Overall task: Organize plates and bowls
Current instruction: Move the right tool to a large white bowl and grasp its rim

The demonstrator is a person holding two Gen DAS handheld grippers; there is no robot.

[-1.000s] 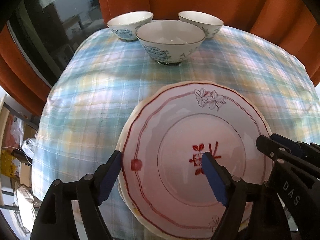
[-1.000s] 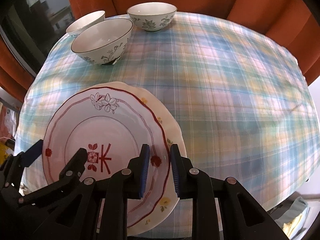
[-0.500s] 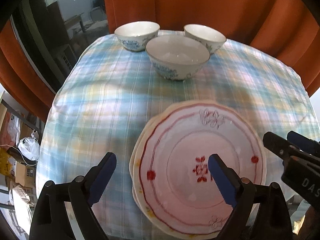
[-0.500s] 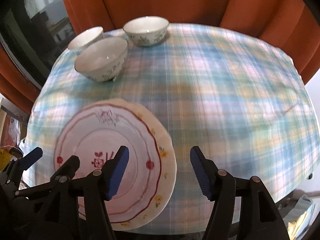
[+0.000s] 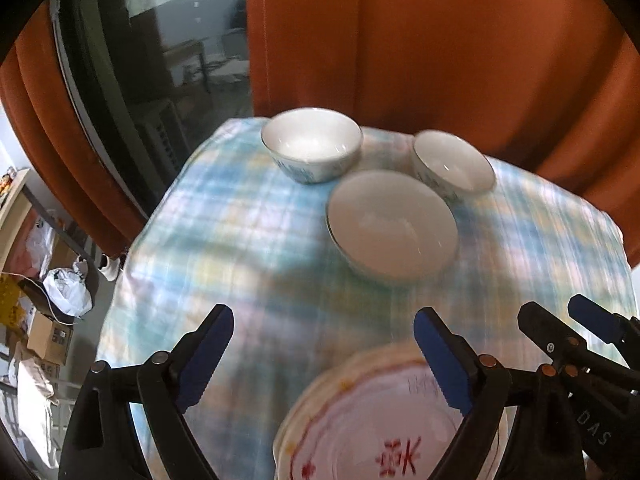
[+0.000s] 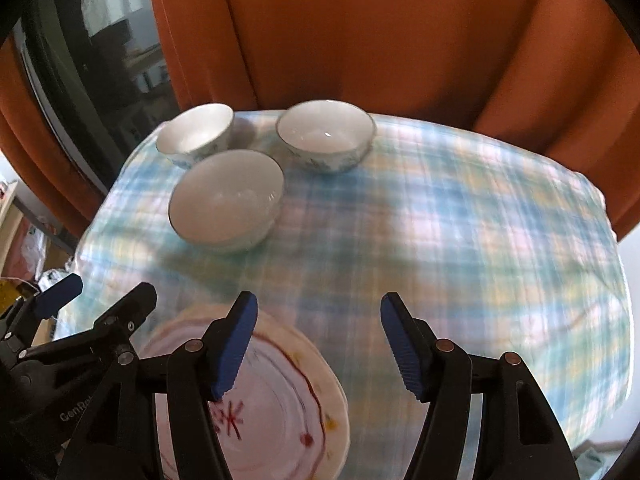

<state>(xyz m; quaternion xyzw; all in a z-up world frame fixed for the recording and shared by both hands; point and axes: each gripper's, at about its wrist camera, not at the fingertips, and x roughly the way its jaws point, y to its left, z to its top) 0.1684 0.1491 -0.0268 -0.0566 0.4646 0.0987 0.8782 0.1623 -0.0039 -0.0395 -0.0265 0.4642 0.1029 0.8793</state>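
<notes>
Right, plates look done: red-patterned plate point(image 6: 276, 396) sits stacked on the cream plate point(image 6: 334, 416) at the near edge of the table point(image 6: 480, 240), toward its left side. Neither gripper touches the stack.

Left gripper point(image 5: 320, 360): jaws spread wide, nothing between the pads, only tablecloth behind them. They opened further within the last second, then eased back slightly. Right gripper point(image 6: 316, 346): jaws also apart and empty; they were pressed nearly together and opened up, with the plate rim no longer between them.

What's left, by my read, is the bowls. All three stand upright and apart from each other in the far-left part of the table: big bowl point(image 5: 392, 228) nearest, left small bowl point(image 5: 312, 148) by the far-left corner, right small bowl point(image 5: 454, 166) at the far edge, just right of it.

Key relation: the bowls lie straight ahead of the left gripper and ahead-left of the right gripper, well beyond both sets of fingertips. Left hand looks nearer to the big bowl; in the left wrist view it sits almost in line with the gap, slightly right of centre. Bowls are round, so no long axis to align; a rim pinch from any side should work. Frames are motion-blurred, so fine detail on the bowls is unclear.
</notes>
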